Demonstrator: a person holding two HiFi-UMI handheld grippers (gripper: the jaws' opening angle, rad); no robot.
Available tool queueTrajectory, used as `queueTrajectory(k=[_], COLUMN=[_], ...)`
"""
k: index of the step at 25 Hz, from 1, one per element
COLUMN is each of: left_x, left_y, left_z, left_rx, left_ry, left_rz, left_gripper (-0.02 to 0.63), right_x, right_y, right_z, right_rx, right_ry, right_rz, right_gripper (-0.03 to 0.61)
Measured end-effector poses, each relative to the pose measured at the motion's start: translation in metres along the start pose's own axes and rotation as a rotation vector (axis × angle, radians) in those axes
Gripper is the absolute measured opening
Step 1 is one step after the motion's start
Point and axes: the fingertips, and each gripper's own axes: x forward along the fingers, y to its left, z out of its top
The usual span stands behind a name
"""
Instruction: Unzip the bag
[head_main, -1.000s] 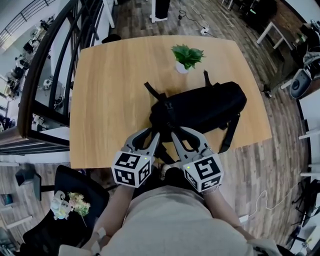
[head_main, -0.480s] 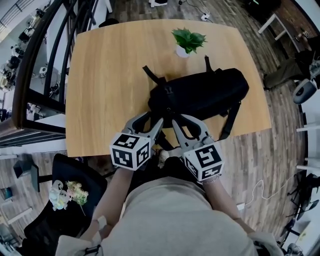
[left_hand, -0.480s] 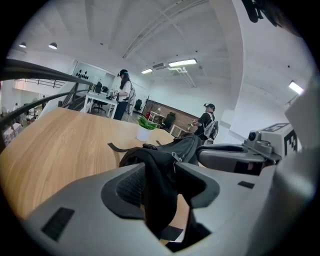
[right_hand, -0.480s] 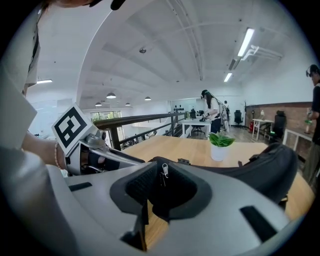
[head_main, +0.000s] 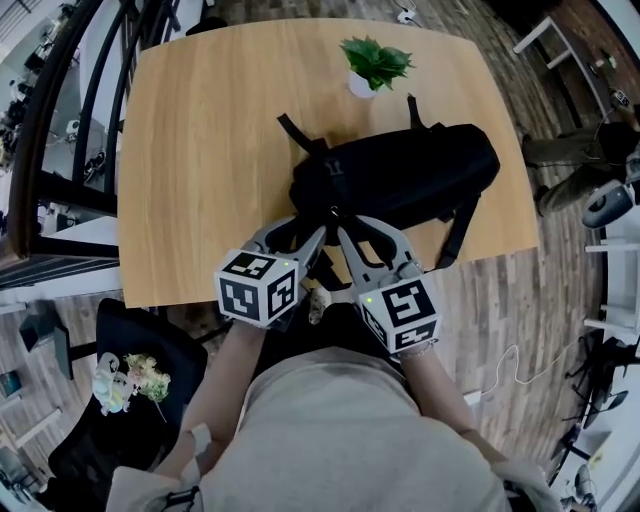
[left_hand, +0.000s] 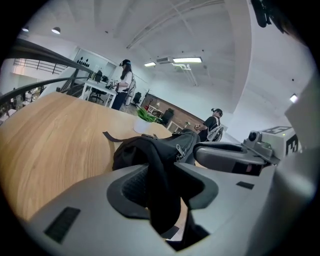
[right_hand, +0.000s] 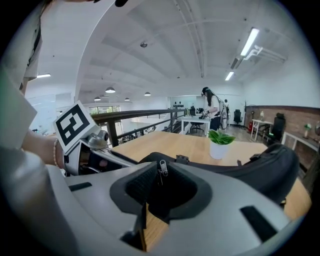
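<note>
Both claws at the near end of the black bag (head_main: 400, 175), close to the front edge of the tabletop (head_main: 200, 150).
Bare wood lies wide open at left. The left claw (head_main: 305, 228) has just been opening, jaws apart round a loose fold of bag fabric. The right claw (head_main: 362, 228) is clamped on the bag at its zipper pull (right_hand: 162, 167). The bag stretches right, nearly to the side edge, a potted plant (head_main: 372, 65) just behind.
</note>
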Motion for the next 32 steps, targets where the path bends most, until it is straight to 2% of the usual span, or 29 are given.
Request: queueTrajectory(k=[6, 13, 16, 19, 22, 27, 32], left_x=[0.003, 0.003, 0.002, 0.002, 0.002, 0.003, 0.003], left_y=[-0.004, -0.003, -0.003, -0.003, -0.004, -0.006, -0.005], left_z=[-0.001, -0.003, -0.002, -0.002, -0.002, -0.003, -0.004], left_rx=[0.020, 0.024, 0.028, 0.027, 0.025, 0.030, 0.034], left_ry=[0.012, 0.029, 0.031, 0.030, 0.029, 0.034, 0.041], left_rz=[-0.010, -0.024, -0.022, -0.017, -0.010, -0.005, -0.010], left_gripper=[0.110, 0.106, 0.104, 0.104, 0.104, 0.100, 0.097], right_x=[0.011, 0.024, 0.027, 0.029, 0.033, 0.038, 0.041], right_y=[0.001, -0.001, 0.000, 0.000, 0.001, 0.002, 0.004], right_z=[0.002, -0.003, -0.001, -0.001, -0.002, -0.008, -0.012], right_rx=[-0.064, -0.169, -0.245, -0.339, -0.391, -0.440, -0.427], right_ry=[0.026, 0.105, 0.129, 0.152, 0.168, 0.202, 0.213], right_rz=[-0.009, 0.033, 0.039, 0.014, -0.030, -0.110, -0.092], right_gripper=[0.072, 0.083, 0.087, 0.092, 0.087, 0.060, 0.028])
